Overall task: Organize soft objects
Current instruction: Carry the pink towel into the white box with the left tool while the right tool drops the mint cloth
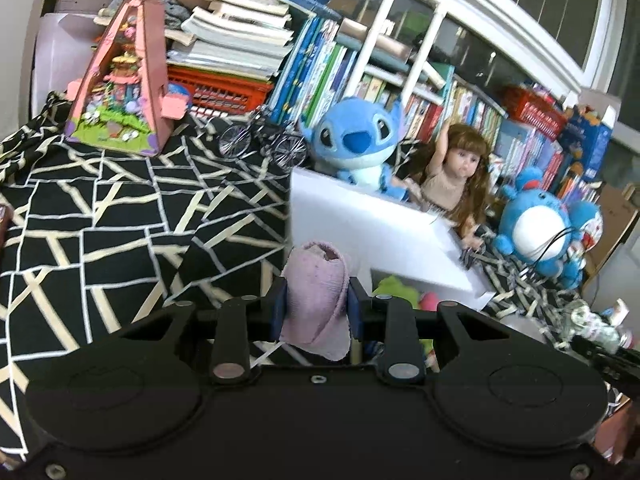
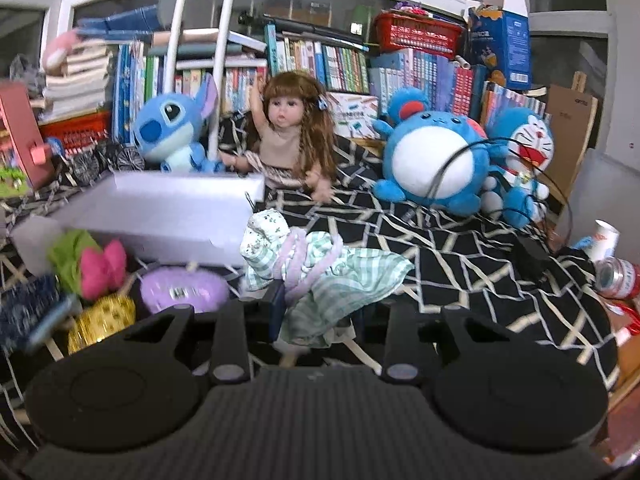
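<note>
Both claws are loaded: my left claw pinches a pink cloth, my right claw grips a checked doll dress. Beyond lies the white box, then the doll.

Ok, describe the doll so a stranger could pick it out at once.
Find the wall of books behind the black patterned cloth. A row of toys sits before it, and the doll is beside the white box. Its neighbours are blue plush; it alone has long brown hair and a raised arm.
</note>
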Motion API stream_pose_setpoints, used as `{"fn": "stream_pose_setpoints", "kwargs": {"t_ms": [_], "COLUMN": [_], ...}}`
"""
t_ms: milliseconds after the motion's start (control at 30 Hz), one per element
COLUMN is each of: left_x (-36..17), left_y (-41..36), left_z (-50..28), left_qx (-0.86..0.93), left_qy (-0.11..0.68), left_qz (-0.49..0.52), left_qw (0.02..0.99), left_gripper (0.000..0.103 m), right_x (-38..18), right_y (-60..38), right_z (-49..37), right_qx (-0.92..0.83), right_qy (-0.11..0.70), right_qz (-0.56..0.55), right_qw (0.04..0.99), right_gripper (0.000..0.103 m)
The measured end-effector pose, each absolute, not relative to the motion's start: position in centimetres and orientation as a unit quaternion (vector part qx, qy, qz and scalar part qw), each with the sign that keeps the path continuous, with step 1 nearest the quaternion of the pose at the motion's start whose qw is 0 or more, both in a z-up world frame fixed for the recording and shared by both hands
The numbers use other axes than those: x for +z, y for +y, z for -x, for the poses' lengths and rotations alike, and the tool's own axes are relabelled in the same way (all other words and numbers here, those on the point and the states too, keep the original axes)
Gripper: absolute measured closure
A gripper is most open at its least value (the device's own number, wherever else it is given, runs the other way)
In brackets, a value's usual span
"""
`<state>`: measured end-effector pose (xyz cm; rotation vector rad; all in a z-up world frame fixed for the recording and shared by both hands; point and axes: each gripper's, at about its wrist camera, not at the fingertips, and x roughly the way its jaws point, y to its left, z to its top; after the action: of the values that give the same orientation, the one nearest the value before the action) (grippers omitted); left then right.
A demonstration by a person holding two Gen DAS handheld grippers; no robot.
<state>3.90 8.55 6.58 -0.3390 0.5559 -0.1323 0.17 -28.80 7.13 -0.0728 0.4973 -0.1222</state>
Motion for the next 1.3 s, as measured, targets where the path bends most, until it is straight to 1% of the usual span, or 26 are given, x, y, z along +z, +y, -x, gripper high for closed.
{"fn": "stream_pose_setpoints", "kwargs": {"t_ms": [333,567,800,900,1133,1233,1267,1300], "left_x": [9.3,11.2,11.0,9.9,6.8,5.7,5.4,5.1], "left_y": [8.8,7.3,4.4,2.6,-1.0,-1.8,-1.9,-2.2], "left_z": [-4.4,-7.7,-14.5,-18.0,-23.0,-23.8,-24.0,-24.2], "left_qx": [-0.084,-0.107,-0.136,-0.142,-0.125,-0.118,-0.116,-0.114], "left_qy": [0.244,0.235,0.290,0.320,0.371,0.384,0.387,0.391], "left_qz": [0.172,0.162,0.171,0.169,0.147,0.143,0.141,0.139], "left_qw": [0.951,0.952,0.932,0.921,0.908,0.905,0.904,0.903], "left_gripper": [0.074,0.074,0.074,0.074,0.074,0.074,0.074,0.074], "right_x": [8.1,9.5,10.1,9.7,7.8,6.9,6.6,6.3], "right_y": [-27.0,-25.9,-25.0,-24.3,-23.3,-23.2,-23.2,-23.3], "right_z": [-3.1,-7.3,-13.3,-15.8,-19.4,-20.2,-20.3,-20.4], "right_qx": [-0.002,0.063,0.118,0.132,0.131,0.122,0.123,0.122], "right_qy": [0.229,0.241,0.284,0.306,0.348,0.360,0.364,0.368], "right_qz": [0.025,0.006,-0.024,-0.019,-0.007,-0.007,-0.010,-0.013], "right_qw": [0.973,0.969,0.951,0.943,0.928,0.925,0.923,0.922], "right_gripper": [0.063,0.063,0.063,0.060,0.061,0.068,0.077,0.080]}}
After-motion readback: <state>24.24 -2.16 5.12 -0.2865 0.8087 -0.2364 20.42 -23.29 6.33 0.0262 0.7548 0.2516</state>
